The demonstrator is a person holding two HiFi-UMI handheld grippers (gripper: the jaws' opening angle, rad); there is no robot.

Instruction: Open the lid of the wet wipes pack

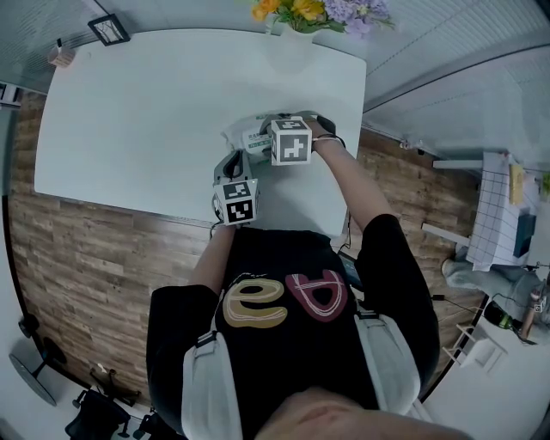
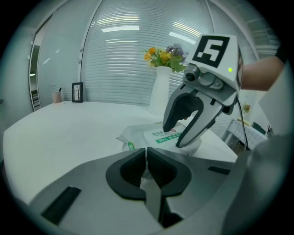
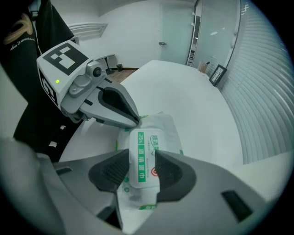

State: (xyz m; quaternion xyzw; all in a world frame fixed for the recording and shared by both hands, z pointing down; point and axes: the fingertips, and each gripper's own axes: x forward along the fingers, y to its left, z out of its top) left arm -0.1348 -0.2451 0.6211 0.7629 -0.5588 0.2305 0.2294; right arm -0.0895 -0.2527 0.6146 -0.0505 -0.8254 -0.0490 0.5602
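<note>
A white wet wipes pack (image 1: 247,134) with green print lies on the white table (image 1: 146,112) near its front edge. In the right gripper view its rectangular lid (image 3: 144,153) sits between the pads of my right gripper (image 3: 141,172), which point steeply down and press on the lid's two long sides. My left gripper (image 2: 146,172) is shut on the thin film edge of the pack (image 2: 135,135) from the near side. Its fingers (image 3: 131,120) meet the pack's corner. From the left gripper view my right gripper (image 2: 174,137) straddles the lid (image 2: 171,135).
A white vase of flowers (image 1: 296,21) stands at the table's far edge, close behind the pack (image 2: 160,94). A small picture frame (image 1: 109,30) sits at the far left corner. Wooden floor (image 1: 77,258) surrounds the table.
</note>
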